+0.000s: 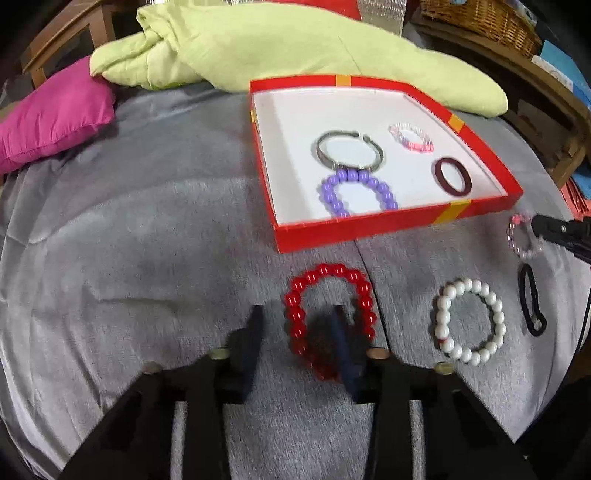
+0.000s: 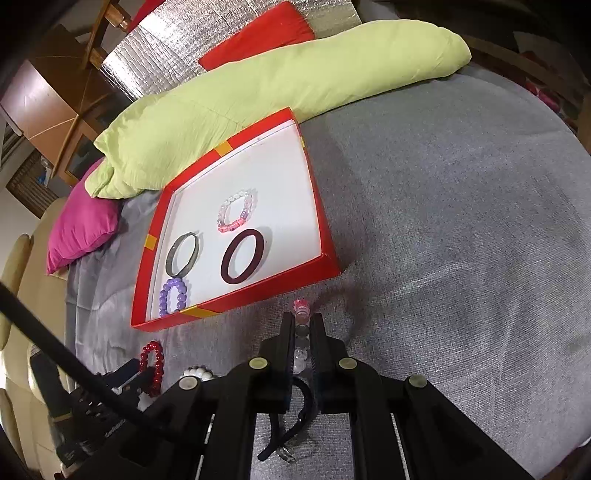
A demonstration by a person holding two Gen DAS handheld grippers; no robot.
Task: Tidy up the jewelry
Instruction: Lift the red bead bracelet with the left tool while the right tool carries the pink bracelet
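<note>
A red tray [image 1: 388, 225] [image 2: 236, 302] with a white floor lies on the grey bedspread. It holds a silver bangle [image 1: 349, 151], a purple bead bracelet [image 1: 356, 192], a pink-and-clear bead bracelet [image 1: 412, 137] and a maroon ring [image 1: 452, 176]. My left gripper [image 1: 297, 321] is open; its right finger sits inside the red bead bracelet [image 1: 328, 280], the left finger outside. My right gripper [image 2: 303, 325] is shut on a pink-and-clear bead bracelet [image 2: 302, 314] [image 1: 522, 236] just in front of the tray. A white bead bracelet [image 1: 469, 321] and a black hair tie [image 1: 530, 299] lie to the right.
A pale green pillow [image 1: 280, 44] [image 2: 280, 85] lies behind the tray, a magenta cushion [image 1: 51, 114] [image 2: 83, 225] at the left. A wicker basket [image 1: 480, 22] and wooden furniture stand at the back right. Grey bedspread [image 2: 461, 221] stretches right of the tray.
</note>
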